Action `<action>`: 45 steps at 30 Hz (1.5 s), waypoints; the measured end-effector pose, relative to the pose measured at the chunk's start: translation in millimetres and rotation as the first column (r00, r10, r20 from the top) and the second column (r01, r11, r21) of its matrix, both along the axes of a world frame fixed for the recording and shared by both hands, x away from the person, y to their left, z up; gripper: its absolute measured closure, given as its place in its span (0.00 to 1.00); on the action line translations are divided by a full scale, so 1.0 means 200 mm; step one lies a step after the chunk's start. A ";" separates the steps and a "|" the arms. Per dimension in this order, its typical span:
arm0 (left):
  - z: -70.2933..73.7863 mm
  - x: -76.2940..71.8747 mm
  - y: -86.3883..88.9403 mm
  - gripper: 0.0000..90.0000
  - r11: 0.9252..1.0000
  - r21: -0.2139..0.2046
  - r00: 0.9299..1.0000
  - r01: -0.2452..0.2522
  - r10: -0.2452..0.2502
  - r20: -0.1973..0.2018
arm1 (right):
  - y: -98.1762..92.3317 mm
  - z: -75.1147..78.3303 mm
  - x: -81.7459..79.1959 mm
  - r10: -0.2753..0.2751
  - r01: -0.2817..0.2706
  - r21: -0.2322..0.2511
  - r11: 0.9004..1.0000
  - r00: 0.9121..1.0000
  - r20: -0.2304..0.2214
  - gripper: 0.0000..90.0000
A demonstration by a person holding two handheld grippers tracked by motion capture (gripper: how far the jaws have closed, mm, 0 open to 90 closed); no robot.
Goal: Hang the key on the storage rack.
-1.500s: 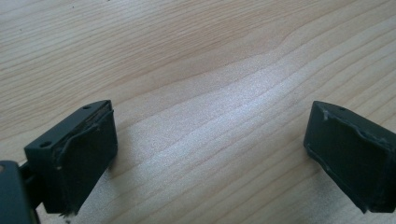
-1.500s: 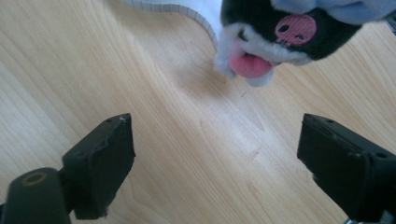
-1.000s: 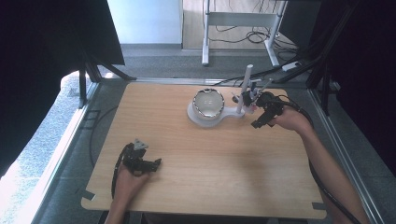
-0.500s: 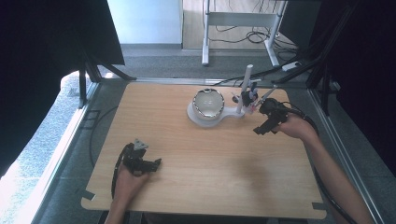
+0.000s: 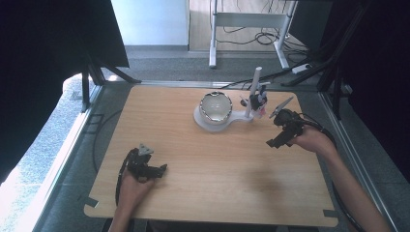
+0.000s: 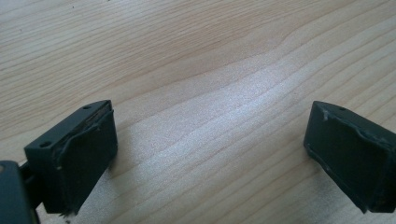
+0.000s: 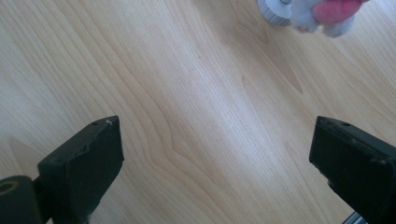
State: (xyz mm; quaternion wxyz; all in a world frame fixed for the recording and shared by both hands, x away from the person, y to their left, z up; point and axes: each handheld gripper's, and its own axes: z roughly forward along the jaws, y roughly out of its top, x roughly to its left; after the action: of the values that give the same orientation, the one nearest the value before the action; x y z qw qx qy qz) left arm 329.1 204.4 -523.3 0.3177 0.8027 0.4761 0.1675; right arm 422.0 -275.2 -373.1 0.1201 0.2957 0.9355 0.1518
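The small pink-and-white fluffy toy (image 5: pixel 261 109) hangs by the foot of the upright white post (image 5: pixel 253 92), at the far right of the bench, just beside the post's round base; in the right gripper view it shows at the top edge (image 7: pixel 327 14), soft and pale, with the grey-white base disc (image 7: pixel 274 11) next to it. The post stands on a white keyhole-shaped stand (image 5: pixel 220 122) that also carries a shiny round metal bowl (image 5: pixel 216 107).

Since a second ago the right gripper (image 5: pixel 276 140) has drawn back from the post toward the person's side, and its jaws have just been opening; they now stand spread wide with only bare wood between them. The toy sits where it was, apart from the gripper. My reading is that the toy has been let go at the post and the placing step is done, so this hand is clearing away.

The right hand (image 5: pixel 309 140) holds its gripper over the bench's right part, pointing down and leftward, the forearm coming in from the lower right. The left gripper (image 5: pixel 153 170) lies low over the light wooden bench (image 5: pixel 203 193) near the front left, unmoved, jaws likewise spread with nothing between them (image 6: pixel 210 154), the left hand (image 5: pixel 130 186) resting behind it.
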 end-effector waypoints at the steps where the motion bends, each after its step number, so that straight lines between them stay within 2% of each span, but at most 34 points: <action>1: 0.00 0.00 0.00 0.03 1.000 0.000 1.000 0.000 0.000 0.000 | -0.01 0.00 -0.01 -0.002 0.002 0.001 1.000 1.000 0.000 0.03; 20: 0.00 0.00 0.00 0.03 1.000 0.002 1.000 0.002 -0.002 0.001 | -0.10 -0.03 -0.14 -0.007 0.006 0.028 1.000 0.999 0.036 0.03; 45: 0.00 0.00 0.00 0.03 1.000 0.003 1.000 0.003 -0.003 -0.001 | -0.22 -0.15 -0.28 -0.045 0.036 0.082 0.996 0.993 0.108 0.04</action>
State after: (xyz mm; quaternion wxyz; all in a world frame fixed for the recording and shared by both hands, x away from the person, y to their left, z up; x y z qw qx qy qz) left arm 329.0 204.6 -523.2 0.3165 0.8039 0.4750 0.1672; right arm 365.9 -320.0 -404.0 0.1626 0.3105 0.9144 0.2027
